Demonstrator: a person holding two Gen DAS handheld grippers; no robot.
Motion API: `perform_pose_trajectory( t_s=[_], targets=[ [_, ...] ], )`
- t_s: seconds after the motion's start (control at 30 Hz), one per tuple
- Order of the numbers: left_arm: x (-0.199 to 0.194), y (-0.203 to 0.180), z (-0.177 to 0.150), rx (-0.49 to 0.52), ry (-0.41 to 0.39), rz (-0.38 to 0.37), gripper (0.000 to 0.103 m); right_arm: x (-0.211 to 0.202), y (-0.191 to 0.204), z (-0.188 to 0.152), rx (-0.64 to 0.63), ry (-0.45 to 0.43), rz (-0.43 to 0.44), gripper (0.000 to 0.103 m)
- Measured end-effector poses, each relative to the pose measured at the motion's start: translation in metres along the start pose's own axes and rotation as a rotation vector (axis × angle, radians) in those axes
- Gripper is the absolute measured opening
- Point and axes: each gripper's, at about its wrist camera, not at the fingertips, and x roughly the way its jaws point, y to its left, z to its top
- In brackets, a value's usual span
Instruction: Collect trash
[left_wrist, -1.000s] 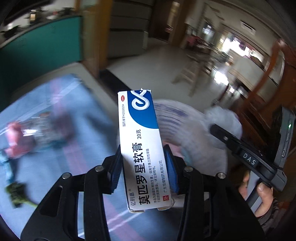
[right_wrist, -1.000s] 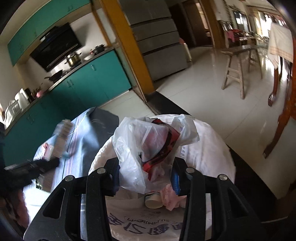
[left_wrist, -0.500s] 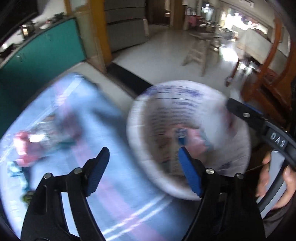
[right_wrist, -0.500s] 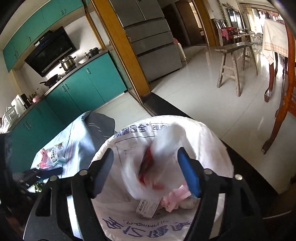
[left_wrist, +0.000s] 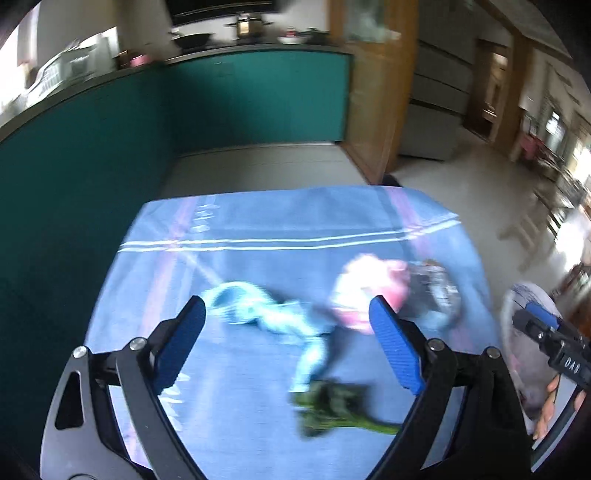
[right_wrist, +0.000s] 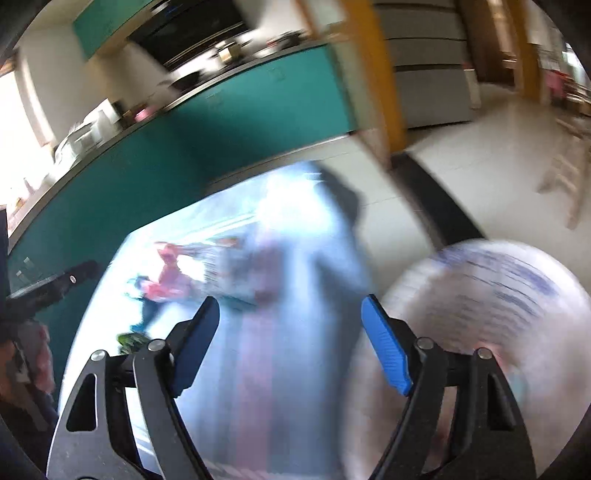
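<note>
1. A second before, the left tool (left_wrist: 286, 332) had pinched a white and blue medicine box over the white trash sack (right_wrist: 491, 325). The box was gone from it in these views, so it had most likely dropped into the sack.
2. The right tool (right_wrist: 290, 332) had pinched a crumpled plastic bag over the same sack a second before. That bag was gone from between its blue pads too.
3. Both tools had swung away from the sack and faced the bench with the blue striped cloth (left_wrist: 258, 218).
4. The jaws of the left tool were opening wide, with nothing between them. The jaws of the right tool were opening too, also with nothing between them.
5. More trash lay on the cloth: a pink crumpled wrapper (left_wrist: 365, 291), a clear printed packet (left_wrist: 436, 291) touching it, a light blue strip (left_wrist: 266, 314) and a dark green leafy scrap (left_wrist: 340, 410) nearest the left tool. All of it was blurred.
6. The sack stood just beside the bench, at the right edge of the left view and under the right tool's right finger.
7. So two pieces looked done, and about four were left. I think the next job was to pick one from the cloth; the green scrap looked closest.
</note>
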Motion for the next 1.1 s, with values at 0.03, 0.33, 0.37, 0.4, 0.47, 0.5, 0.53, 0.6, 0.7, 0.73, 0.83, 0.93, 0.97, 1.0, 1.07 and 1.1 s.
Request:
perform_pose_trajectory(
  t_s=[0.03,0.33,0.37,0.4,0.47,0.5,0.53,0.6,0.7,0.73,0.83,0.93,0.97,1.0,1.07,1.1],
  targets=[
    [0.001,0.008,-0.001,-0.007,0.009,0.003,0.090,0.008,0.009,0.006,-0.014,0.013,0.013,0.079],
    [0.014,0.055,-0.009,-0.069,0.045,0.054,0.090,0.081,0.071,0.019,-0.120,0.145,0.045,0.080],
    [0.015,0.058,-0.011,-0.083,0.048,0.054,0.090,0.083,0.074,0.017,-0.135,0.141,0.027,0.080],
    [0.014,0.061,-0.012,-0.089,0.051,0.053,0.090,0.085,0.077,0.015,-0.156,0.135,0.014,0.080],
    [0.013,0.066,-0.015,-0.096,0.058,0.054,0.090,0.085,0.080,0.012,-0.171,0.134,0.005,0.080],
    [0.014,0.068,-0.016,-0.100,0.058,0.059,0.090,0.086,0.079,0.010,-0.169,0.142,0.015,0.080],
    [0.014,0.069,-0.016,-0.103,0.059,0.063,0.090,0.086,0.078,0.009,-0.162,0.148,0.032,0.080],
    [0.013,0.071,-0.016,-0.114,0.061,0.064,0.090,0.086,0.075,0.008,-0.156,0.153,0.037,0.080],
    [0.014,0.069,-0.016,-0.138,0.067,0.023,0.090,0.084,0.072,0.006,-0.147,0.155,0.053,0.080],
    [0.014,0.068,-0.016,-0.144,0.070,0.003,0.090,0.082,0.070,0.005,-0.137,0.158,0.065,0.080],
    [0.014,0.060,-0.018,-0.136,0.078,-0.025,0.090,0.075,0.066,0.002,-0.126,0.154,0.086,0.069],
    [0.015,0.051,-0.019,-0.119,0.080,-0.018,0.090,0.072,0.064,0.000,-0.118,0.157,0.101,0.050],
    [0.015,0.049,-0.019,-0.116,0.081,-0.018,0.090,0.070,0.064,0.000,-0.120,0.152,0.102,0.048],
    [0.015,0.048,-0.020,-0.115,0.082,-0.020,0.090,0.068,0.065,0.000,-0.125,0.143,0.100,0.048],
    [0.014,0.046,-0.020,-0.115,0.084,-0.026,0.090,0.063,0.066,-0.001,-0.133,0.127,0.098,0.047],
    [0.014,0.044,-0.021,-0.113,0.087,-0.032,0.090,0.061,0.066,-0.002,-0.134,0.125,0.103,0.047]
  ],
)
